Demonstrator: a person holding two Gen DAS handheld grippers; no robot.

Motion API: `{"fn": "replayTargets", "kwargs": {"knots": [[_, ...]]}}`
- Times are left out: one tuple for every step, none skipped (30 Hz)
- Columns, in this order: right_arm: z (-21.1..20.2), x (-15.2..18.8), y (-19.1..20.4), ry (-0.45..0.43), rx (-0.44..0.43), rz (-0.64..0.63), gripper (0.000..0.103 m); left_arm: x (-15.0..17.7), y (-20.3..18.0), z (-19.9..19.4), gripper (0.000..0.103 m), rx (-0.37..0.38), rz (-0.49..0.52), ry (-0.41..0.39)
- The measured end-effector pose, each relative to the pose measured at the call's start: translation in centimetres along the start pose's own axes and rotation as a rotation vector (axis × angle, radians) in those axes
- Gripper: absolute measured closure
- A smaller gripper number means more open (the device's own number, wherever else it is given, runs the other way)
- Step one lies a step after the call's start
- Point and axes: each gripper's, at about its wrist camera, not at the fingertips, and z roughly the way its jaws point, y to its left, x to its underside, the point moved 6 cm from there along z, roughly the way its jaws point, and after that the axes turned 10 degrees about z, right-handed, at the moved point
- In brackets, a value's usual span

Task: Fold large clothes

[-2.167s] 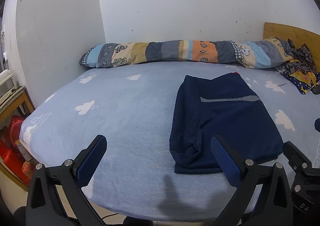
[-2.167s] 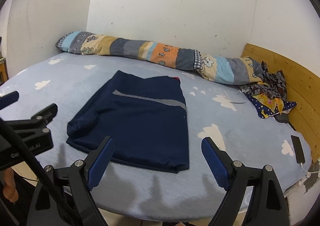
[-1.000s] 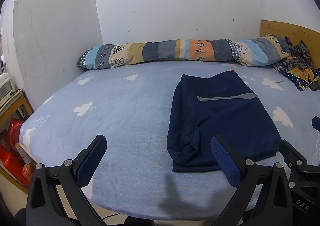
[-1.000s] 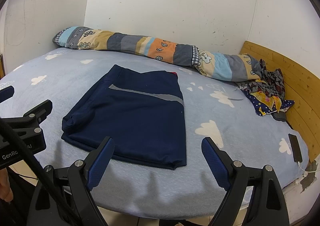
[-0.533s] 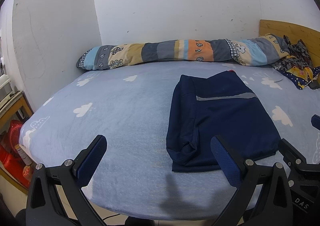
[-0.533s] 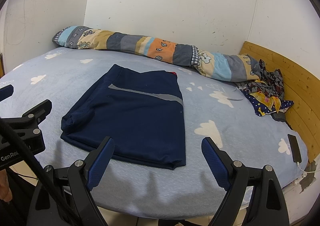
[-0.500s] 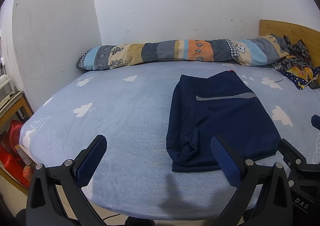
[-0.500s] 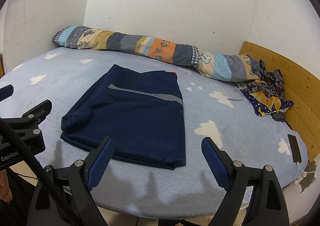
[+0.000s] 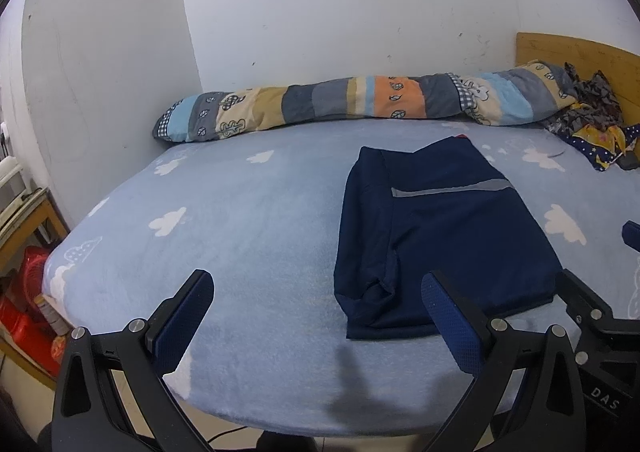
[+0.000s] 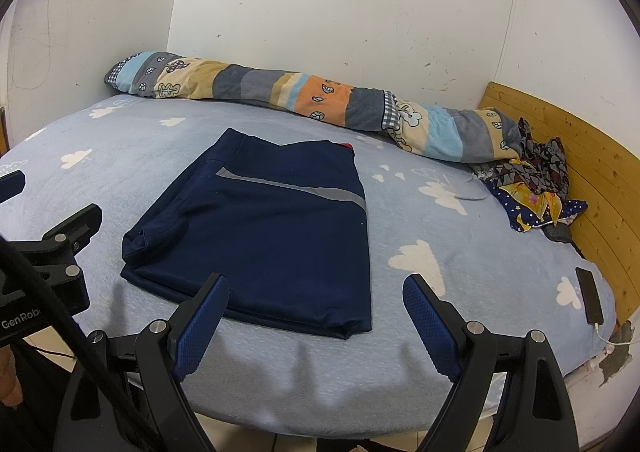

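Garment's (image 10: 272, 236) underside hidden, perhaps layered.

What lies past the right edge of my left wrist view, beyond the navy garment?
Observer: A black phone lies at the right edge of the bed, with a white cable plugged into it.
Operator: Is the right claw holding anything?
Observer: No. The right claw is open and empty, hovering at the near edge of the navy garment.
Operator: How far does that wooden board run?
Observer: The wooden board runs along the bed's whole right side, to beside the phone.
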Motion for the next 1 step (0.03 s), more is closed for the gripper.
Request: {"fn": "replayTargets", "kwargs": {"knots": [[-0.05, 0.03, -0.10, 0.001, 0.001, 0.002, 0.011, 0.00, 0.01, -0.10, 0.000, 0.000, 0.001, -0.004]]}}
